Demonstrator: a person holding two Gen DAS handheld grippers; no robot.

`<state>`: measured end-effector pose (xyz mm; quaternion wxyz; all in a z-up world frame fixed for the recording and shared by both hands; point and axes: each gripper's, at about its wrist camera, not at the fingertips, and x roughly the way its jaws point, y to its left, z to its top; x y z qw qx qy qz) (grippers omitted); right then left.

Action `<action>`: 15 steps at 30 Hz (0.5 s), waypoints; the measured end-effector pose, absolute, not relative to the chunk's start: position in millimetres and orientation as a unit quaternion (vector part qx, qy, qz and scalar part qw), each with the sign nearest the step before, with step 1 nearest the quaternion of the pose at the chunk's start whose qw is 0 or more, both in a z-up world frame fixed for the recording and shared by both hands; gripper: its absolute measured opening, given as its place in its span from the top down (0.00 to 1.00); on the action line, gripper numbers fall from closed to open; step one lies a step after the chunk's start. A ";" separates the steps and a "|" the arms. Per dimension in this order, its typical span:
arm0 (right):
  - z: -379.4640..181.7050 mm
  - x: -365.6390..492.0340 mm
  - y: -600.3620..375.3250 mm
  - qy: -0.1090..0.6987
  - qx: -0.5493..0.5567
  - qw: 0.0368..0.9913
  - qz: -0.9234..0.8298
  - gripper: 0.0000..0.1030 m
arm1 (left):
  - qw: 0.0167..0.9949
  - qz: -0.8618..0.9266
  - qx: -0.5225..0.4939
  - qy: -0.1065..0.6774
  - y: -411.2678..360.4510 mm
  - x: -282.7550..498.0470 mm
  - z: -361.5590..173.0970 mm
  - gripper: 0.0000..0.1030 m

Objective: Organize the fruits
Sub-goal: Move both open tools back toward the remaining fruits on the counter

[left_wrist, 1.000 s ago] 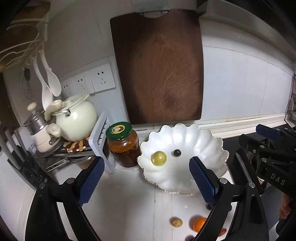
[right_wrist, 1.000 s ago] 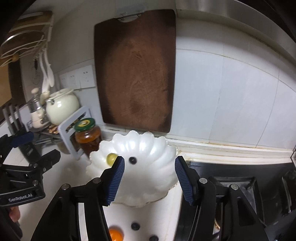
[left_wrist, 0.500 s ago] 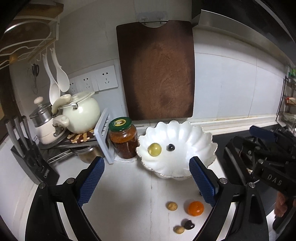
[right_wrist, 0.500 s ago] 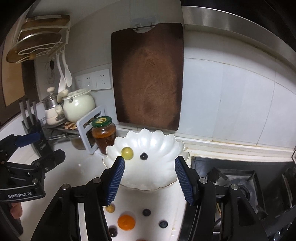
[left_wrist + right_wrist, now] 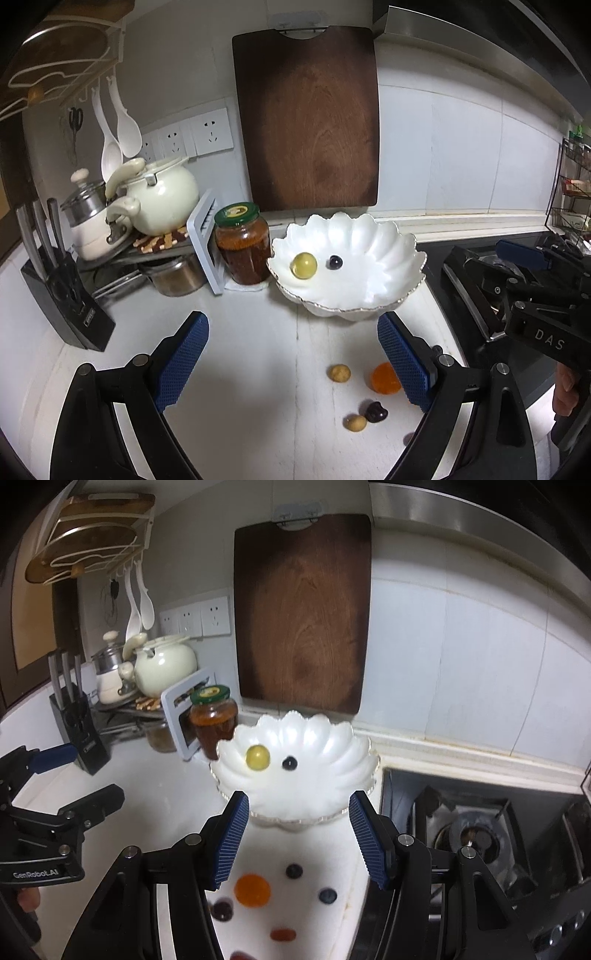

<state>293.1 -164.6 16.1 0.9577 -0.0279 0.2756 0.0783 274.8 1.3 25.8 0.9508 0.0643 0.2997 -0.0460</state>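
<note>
On the counter most fruit's yet to be moved: only a green grape (image 5: 303, 265) and blueberry (image 5: 335, 262) are bowled; both grippers (image 5: 291, 363) (image 5: 298, 840) spread, empty.

Both wrist views look down, sharing the white bowl (image 5: 384, 254).

Dim, fisheye-warped — foreground blurred (right view)

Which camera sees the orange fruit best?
The right wrist view: the orange fruit lies whole between the fingers, though blurry. In the left wrist view it is sharper, but a finger covers its edge.
</note>
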 end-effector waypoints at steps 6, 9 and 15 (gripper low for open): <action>-2.1 281.1 -170.1 0.296 -0.022 0.953 0.067 0.44 | 0.947 -0.044 0.064 0.312 1.9 262.1 10.1 0.09; -10.3 275.2 -169.7 0.304 -0.027 0.950 0.066 0.44 | 0.943 -0.045 0.066 0.322 2.1 258.0 1.0 0.09; -26.6 267.3 -169.4 0.327 -0.029 0.942 0.071 0.44 | 0.936 -0.051 0.069 0.341 0.7 249.7 -16.5 0.09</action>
